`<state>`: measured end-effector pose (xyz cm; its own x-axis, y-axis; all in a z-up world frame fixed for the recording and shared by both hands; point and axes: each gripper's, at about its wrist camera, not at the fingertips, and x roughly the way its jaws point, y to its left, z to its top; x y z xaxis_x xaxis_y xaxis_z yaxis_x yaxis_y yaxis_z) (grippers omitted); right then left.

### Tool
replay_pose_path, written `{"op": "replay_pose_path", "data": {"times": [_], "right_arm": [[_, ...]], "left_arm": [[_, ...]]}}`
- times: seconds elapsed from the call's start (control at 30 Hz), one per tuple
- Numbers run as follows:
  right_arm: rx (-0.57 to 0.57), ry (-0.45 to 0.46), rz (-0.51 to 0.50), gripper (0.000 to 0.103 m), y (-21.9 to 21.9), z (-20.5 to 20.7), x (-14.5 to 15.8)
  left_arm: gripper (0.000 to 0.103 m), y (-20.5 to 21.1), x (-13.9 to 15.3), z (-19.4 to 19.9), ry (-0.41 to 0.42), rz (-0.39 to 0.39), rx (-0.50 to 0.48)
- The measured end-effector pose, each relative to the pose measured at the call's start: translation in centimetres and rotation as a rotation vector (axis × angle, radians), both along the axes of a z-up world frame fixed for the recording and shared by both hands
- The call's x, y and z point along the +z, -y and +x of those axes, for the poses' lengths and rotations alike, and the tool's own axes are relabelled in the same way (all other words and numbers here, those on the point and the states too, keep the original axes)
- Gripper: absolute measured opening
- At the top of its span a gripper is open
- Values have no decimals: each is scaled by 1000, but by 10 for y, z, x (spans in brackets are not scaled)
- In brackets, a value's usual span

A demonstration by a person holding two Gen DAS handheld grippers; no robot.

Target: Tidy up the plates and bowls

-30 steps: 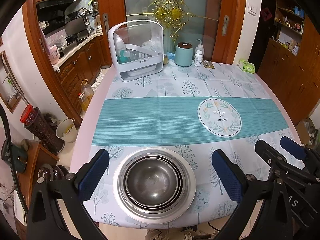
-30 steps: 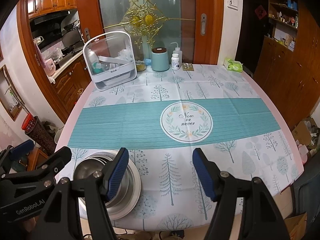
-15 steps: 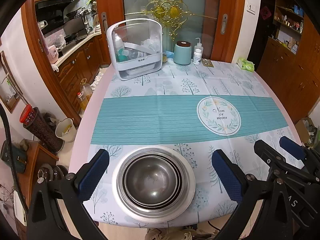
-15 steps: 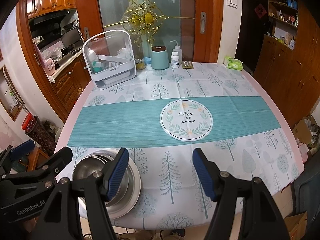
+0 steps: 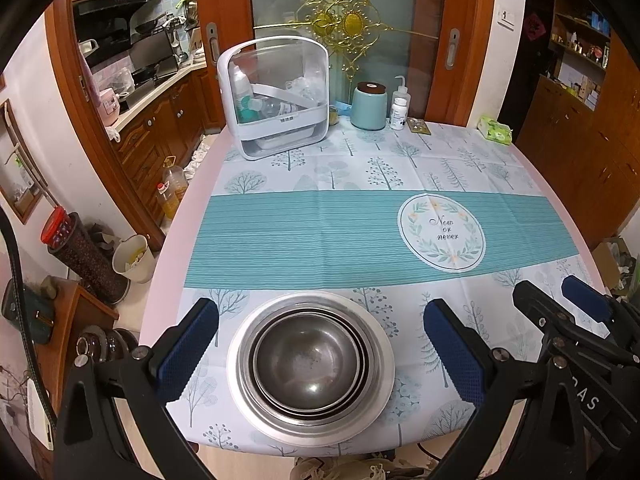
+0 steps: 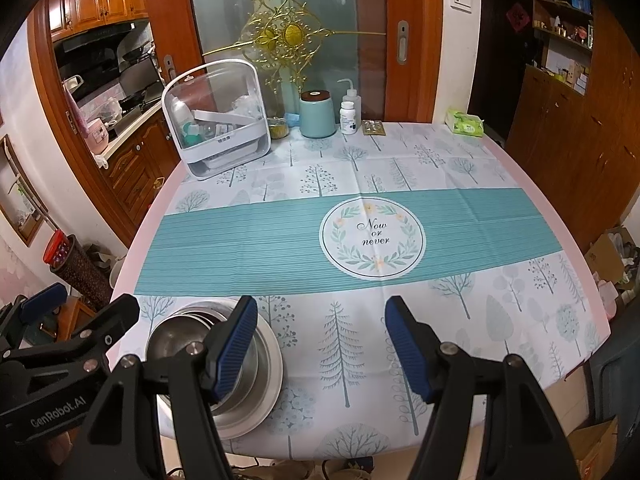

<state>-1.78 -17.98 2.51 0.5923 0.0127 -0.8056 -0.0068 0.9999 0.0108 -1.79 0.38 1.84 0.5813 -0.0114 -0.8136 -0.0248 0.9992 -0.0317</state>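
Bowls (image 5: pixel 308 364) nested, on plate (image 5: pixel 380 380); stack at near edge of table (image 5: pixel 176 240), toward near-left corner. Left gripper (image 5: pixel 320 354) above near edge, fingers either side of stack, apart from it. Right gripper (image 6: pixel 318 344) just right of stack, over bare cloth. Rack (image 5: pixel 276 96) at far-left corner. Along far edge, rightward from rack: canister (image 5: pixel 369 106), pill bottle (image 5: pixel 399 112) with squeeze bottle (image 5: pixel 402 88) behind it, tissue pack (image 5: pixel 495 129) near far-right corner.
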Motion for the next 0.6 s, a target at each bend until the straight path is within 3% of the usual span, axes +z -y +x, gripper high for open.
{"op": "replay_pose_path", "data": {"times": [0.6], "right_arm": [[-21,-11,3,67,-2,2,-2]], "left_arm": [[102,-5,0,5,-10,-8,-11]]}}
